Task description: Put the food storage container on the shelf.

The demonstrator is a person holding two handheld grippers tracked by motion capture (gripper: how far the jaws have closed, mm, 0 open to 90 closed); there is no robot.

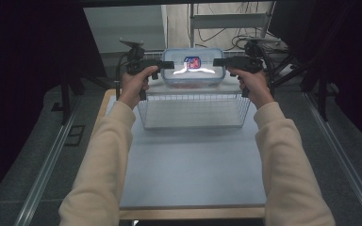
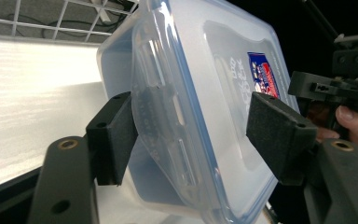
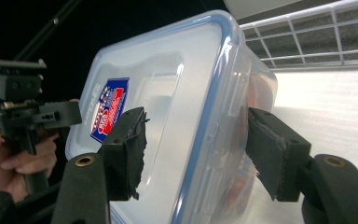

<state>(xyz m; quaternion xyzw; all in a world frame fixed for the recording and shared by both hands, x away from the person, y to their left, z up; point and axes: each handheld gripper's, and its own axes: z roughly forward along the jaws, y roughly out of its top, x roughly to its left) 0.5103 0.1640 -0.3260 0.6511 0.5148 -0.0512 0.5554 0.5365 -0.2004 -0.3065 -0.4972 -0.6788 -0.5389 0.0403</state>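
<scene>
Clear lidded container [image 1: 193, 68] level above wire basket [image 1: 193, 110].

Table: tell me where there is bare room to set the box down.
The table lies bare between the wire basket and its near edge, flanked by the sleeves. The basket's floor also looks bare. It is crowded at the far end, where both grippers flank the lidded box.

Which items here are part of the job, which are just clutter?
In the job:
- lidded plastic container, its ends between the jaws of both grippers
- left gripper
- right gripper
- wire basket, under and in front of the container

Just lying about:
- cables on the floor behind
- metal frame at the back
</scene>
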